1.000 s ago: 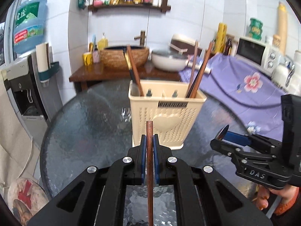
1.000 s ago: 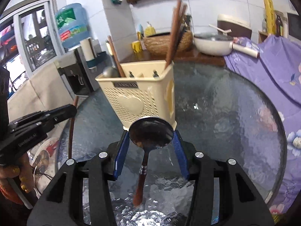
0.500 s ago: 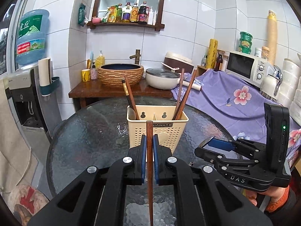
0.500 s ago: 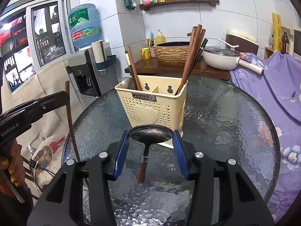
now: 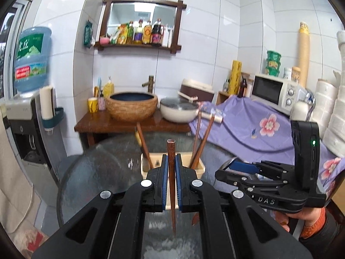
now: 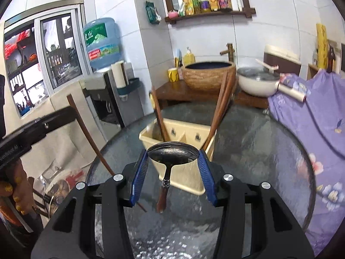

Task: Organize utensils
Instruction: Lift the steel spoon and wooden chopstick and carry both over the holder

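My left gripper [image 5: 170,164] is shut on a brown chopstick [image 5: 171,185] held upright, its tip hanging above the glass table [image 5: 103,172]. Behind it stands the cream utensil holder [image 5: 199,167] with chopsticks [image 5: 199,142] in its compartments. My right gripper [image 6: 172,159] is shut on a metal spoon [image 6: 172,153] by its bowl, wooden handle hanging down, in front of and above the holder [image 6: 179,132]. The left gripper with its chopstick [image 6: 86,129] shows at the left of the right wrist view. The right gripper [image 5: 232,166] shows at the right of the left wrist view.
A wooden side table [image 5: 129,125] with a basin [image 5: 133,105] and a white pot [image 5: 179,110] stands behind the round table. A purple cloth [image 5: 258,129] covers furniture at the right. A water dispenser [image 5: 23,118] stands at the left.
Both grippers have risen and pulled back from the holder with their utensils. The holder now sits lower and smaller in both views.
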`<state>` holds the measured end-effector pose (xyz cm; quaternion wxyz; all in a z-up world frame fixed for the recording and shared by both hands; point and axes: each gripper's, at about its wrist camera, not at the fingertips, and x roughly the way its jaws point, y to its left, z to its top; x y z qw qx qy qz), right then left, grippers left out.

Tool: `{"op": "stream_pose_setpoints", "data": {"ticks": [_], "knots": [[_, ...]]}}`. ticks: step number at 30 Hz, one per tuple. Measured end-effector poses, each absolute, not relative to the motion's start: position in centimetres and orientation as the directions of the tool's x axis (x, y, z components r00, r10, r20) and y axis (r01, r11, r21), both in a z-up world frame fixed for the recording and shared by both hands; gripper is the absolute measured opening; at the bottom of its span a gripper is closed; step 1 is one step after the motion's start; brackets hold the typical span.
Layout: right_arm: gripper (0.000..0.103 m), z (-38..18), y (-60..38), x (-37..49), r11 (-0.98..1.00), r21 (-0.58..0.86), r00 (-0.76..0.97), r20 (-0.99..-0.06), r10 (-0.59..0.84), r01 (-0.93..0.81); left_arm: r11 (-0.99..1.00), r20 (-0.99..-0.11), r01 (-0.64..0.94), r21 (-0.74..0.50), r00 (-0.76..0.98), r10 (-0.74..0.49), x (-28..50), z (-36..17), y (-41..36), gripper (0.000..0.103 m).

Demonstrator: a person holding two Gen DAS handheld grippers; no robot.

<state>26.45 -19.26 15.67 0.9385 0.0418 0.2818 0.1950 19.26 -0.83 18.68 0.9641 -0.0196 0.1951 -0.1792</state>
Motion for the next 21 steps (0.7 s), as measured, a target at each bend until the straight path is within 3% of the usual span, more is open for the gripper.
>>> {"op": "stream_pose_setpoints", "data": {"ticks": [12, 17, 21], "knots": [[0.048, 25.4, -18.8, 30.8, 0.943, 0.104, 0.850, -0.411, 0.330, -0.315, 0.943, -0.284, 0.325, -0.078, 0.899, -0.333, 24.6, 28.9, -2.5, 0.007], [0.048, 24.4, -18.2, 32.6, 0.960, 0.052, 0.874, -0.404, 0.271, -0.274, 0.956, -0.299, 0.276, -0.099, 0.908, -0.293, 27.6, 28.1, -2.7, 0.007], [0.048, 20.3, -17.6, 34.1, 0.963, 0.052, 0.853, -0.454, 0.258, -0.264, 0.964, -0.357, 0.243, -0.108, 0.895, -0.266, 29.8, 24.8, -2.9, 0.007]]}}
